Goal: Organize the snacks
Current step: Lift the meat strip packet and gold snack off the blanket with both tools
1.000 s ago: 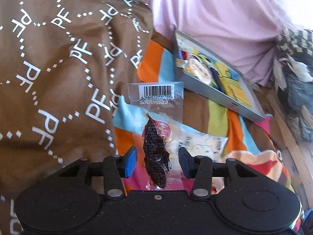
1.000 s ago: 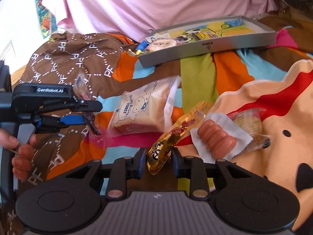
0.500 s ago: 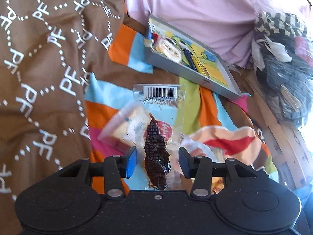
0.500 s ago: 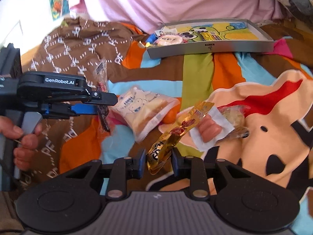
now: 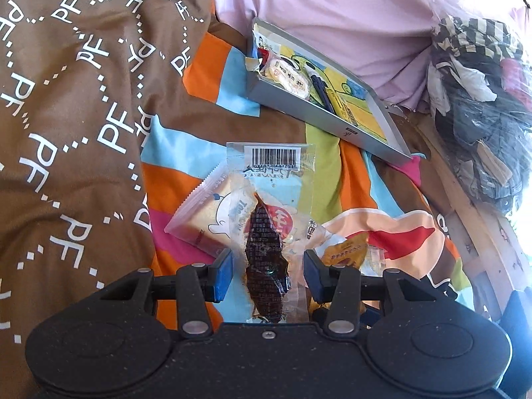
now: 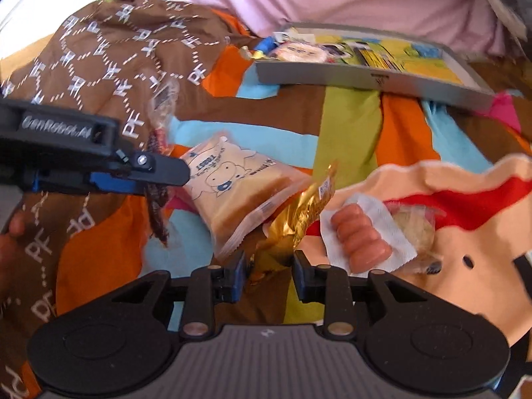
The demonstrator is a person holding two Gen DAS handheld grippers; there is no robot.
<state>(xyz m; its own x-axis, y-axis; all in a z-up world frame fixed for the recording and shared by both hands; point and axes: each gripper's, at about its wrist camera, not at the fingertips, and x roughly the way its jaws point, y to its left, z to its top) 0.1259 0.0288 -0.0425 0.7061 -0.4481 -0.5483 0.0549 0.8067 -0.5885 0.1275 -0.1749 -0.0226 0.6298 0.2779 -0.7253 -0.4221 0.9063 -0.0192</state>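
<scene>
Both claws have swung off the brown blanket [image 5: 66, 106] toward the grey tray [image 5: 375, 146], so drop-off looks next. Left claw [image 5: 267, 271] carries the clear dark-snack packet [image 5: 266, 232] upright over the bed, jaws apparently apart, pinch point hidden. Right claw [image 6: 269, 274] nips the gold wrapper [image 6: 296, 212], narrow gap.

Brown quilt [image 5: 66, 133] with white dotted lettering; striped blanket [image 6: 349, 126] in orange, green, blue; grey tray [image 6: 372, 78]; gold wrapper [image 6: 299, 212].
</scene>
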